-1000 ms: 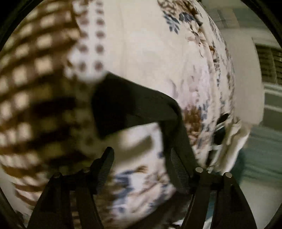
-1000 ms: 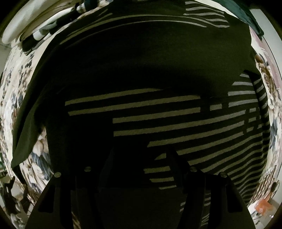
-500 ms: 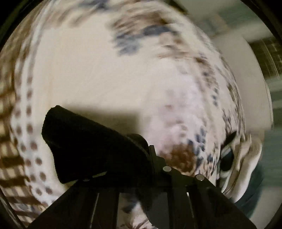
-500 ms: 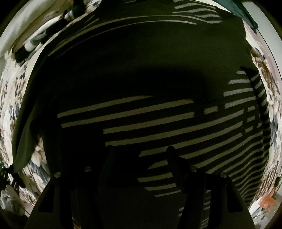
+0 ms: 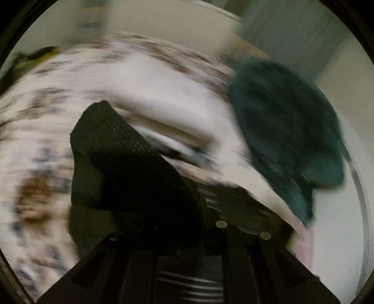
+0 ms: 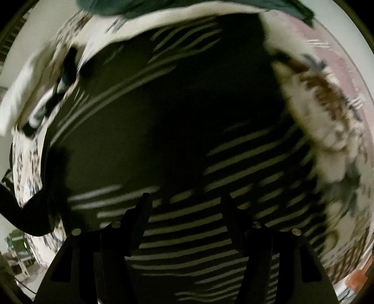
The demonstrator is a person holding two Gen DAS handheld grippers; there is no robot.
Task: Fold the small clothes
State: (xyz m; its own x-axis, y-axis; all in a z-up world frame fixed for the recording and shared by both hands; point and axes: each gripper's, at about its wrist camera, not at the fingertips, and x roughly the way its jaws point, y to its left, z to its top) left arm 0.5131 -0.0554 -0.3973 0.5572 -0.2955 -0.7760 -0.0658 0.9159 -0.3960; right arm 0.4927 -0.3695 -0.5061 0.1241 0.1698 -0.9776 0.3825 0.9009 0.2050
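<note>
A dark garment with thin pale stripes (image 6: pixel 187 140) lies spread on a floral bed sheet (image 6: pixel 327 105). My right gripper (image 6: pixel 184 201) hovers over its striped lower part, pointing steeply down. It is open, with its fingers (image 6: pixel 142 210) apart and nothing pinched between them. My left gripper (image 5: pixel 201 203) is shut on a black knit piece of cloth (image 5: pixel 121 168). That piece stands up in front of the jaws and hides the fingertips. The striped garment also shows below the left gripper. The left wrist view is blurred by motion.
A teal garment (image 5: pixel 285 131) lies heaped at the right of the left wrist view, beside a folded white cloth (image 5: pixel 168 103) on the floral sheet (image 5: pixel 35 140). The teal garment (image 6: pixel 131 7) and white cloth (image 6: pixel 21 88) sit beyond the striped garment's far edge.
My left gripper closed on the black cloth, then swung fast and rolled with it, so its view now faces the white and teal clothes. My right gripper slid across the striped garment, still open.
</note>
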